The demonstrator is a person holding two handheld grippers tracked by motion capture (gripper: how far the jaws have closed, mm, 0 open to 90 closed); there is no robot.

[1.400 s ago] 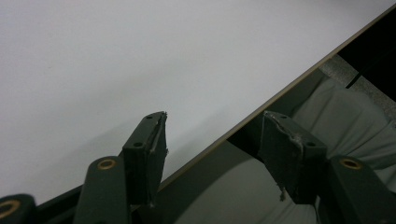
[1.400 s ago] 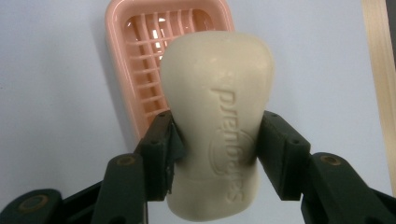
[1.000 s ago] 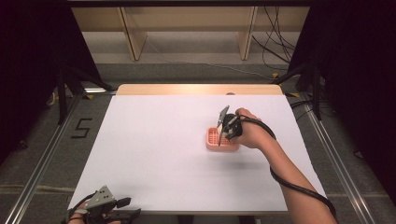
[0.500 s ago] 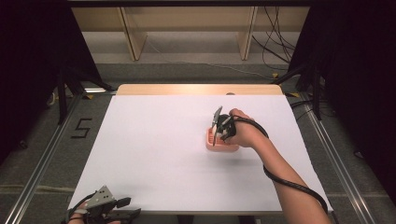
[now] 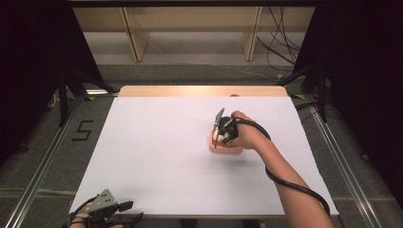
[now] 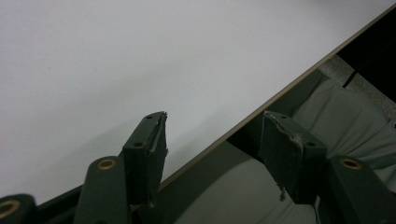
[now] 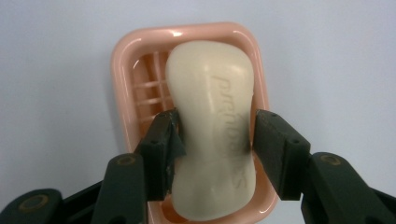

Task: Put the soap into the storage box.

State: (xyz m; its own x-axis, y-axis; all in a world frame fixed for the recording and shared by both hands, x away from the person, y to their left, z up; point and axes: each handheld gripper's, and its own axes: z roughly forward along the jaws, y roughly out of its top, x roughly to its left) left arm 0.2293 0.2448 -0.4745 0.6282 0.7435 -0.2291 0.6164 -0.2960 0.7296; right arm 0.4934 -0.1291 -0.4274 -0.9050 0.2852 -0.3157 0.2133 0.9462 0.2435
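A cream bar of soap [image 7: 210, 84] with embossed lettering lies lengthwise inside a pink slatted soap dish [image 7: 122, 70]. My right gripper [image 7: 217, 122] points down at it, shut on the soap's narrow waist, one pad pressing on each side. In the high view the right gripper [image 5: 217, 135] sits over the pink dish [image 5: 223, 148], right of the table's middle. My left gripper [image 5: 129, 213] rests at the front left corner of the table. Its jaws stand open with nothing between them; the left gripper [image 6: 212, 128] straddles the table's edge.
The white table top [image 5: 157, 142] spreads wide around the dish. A wooden strip [image 5: 190, 91] runs along its far edge. Metal rails [image 5: 43, 166] flank the table, with black curtains on both sides. A black cable [image 5: 290, 183] trails along the right forearm.
The right hand has shifted slightly left and down over the pink dish, covering more of it. The left gripper has stayed put.
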